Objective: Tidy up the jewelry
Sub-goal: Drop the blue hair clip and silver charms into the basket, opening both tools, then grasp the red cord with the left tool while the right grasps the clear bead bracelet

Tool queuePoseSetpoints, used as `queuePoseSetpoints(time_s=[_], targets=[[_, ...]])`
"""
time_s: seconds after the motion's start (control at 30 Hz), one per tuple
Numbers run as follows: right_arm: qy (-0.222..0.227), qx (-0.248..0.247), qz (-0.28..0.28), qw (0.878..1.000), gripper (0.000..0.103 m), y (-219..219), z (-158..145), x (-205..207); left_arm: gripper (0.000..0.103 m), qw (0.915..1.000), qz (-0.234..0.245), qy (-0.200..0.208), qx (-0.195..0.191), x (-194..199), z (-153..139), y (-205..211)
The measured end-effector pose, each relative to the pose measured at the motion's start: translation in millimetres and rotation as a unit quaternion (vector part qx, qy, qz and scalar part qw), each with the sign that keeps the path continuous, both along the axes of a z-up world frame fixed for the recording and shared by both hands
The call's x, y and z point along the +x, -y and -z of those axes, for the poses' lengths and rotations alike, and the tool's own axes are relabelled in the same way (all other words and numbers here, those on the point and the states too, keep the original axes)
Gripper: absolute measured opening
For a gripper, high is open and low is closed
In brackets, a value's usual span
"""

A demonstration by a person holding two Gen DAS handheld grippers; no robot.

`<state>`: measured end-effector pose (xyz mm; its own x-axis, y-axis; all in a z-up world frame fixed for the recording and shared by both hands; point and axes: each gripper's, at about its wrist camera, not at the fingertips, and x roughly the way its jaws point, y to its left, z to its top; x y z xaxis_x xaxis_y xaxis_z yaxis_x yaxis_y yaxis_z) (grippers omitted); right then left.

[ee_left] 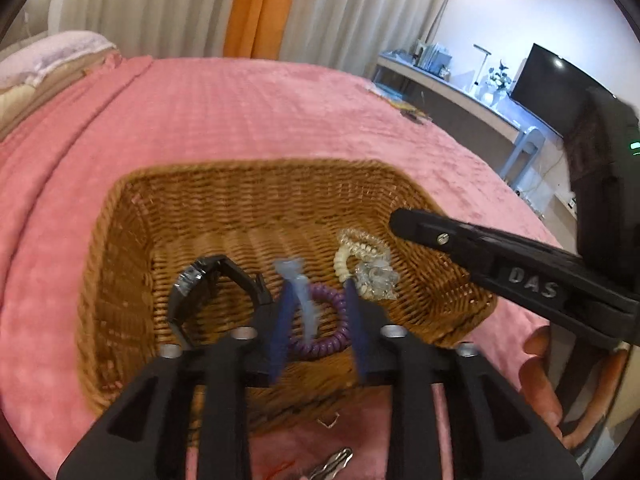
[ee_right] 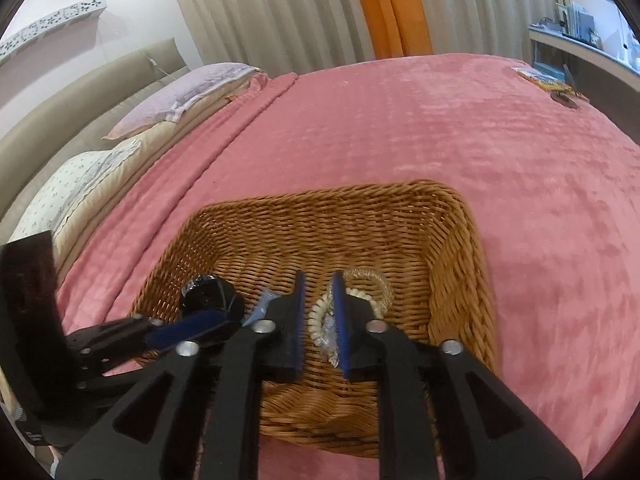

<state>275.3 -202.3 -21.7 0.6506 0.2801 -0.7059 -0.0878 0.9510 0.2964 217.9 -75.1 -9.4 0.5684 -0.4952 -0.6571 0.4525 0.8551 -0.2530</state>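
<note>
Between the blue pads of the left gripper [ee_left: 318, 300], which are held apart by a moderate gap, a pale blue translucent hair clip [ee_left: 298, 284] is seen; it is blurred, and whether it is touched by either pad cannot be told. One purple spiral hair tie [ee_left: 332, 328] lies in the same gap, on the floor of the basket. The right gripper [ee_right: 320, 296] is set with its jaws partly open, nearer together than the left pair, and nothing is gripped between them; through the gap one cream spiral hair tie [ee_right: 315, 322] and a clear crystal-like piece [ee_right: 330, 330] are seen lying on the weave below.

All the jewelry is contained in a single wicker basket [ee_left: 120, 240], which is placed on a pink blanket [ee_left: 240, 112]. Five pieces can be counted inside it from the left wrist view: one black wristwatch [ee_left: 200, 280] standing on its band at the left, the blue clip, the purple tie, the cream spiral tie with a thin clear elastic looped beside it, and the crystal piece [ee_left: 376, 280] just in front of that tie. The right gripper's black finger, marked "DAS", reaches over the basket's right rim in the left wrist view.

Outside the basket, on the near side, a small metal clip [ee_left: 334, 462] lies on the blanket, partly hidden by the gripper body. Three pillows [ee_right: 180, 100] are stacked at the headboard. One dark monitor [ee_left: 560, 84] stands on a long desk against the wall, and an orange curtain [ee_left: 260, 4] hangs between pale ones.
</note>
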Motion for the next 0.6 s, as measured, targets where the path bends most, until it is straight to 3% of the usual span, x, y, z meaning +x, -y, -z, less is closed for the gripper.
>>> queuePoseSetpoints(time_s=[0.07, 0.4, 0.6], targets=[[0.006, -0.004, 0.008, 1.000, 0.047, 2.4, -4.0, -3.3, 0.037, 0.9999, 0.002, 0.007, -0.010, -7.1, -9.4, -5.8], [0.053, 0.005, -0.007, 0.999, 0.047, 0.2, -53.5, -76.6, 0.041, 0.9968, -0.042, 0.054, -0.042, -80.6, -56.1, -66.2], [0.033, -0.003, -0.036, 0.999, 0.047, -22.1, -38.3, -122.3, 0.041, 0.9956, -0.077, 0.032, -0.044, -114.4, -36.5, -99.9]])
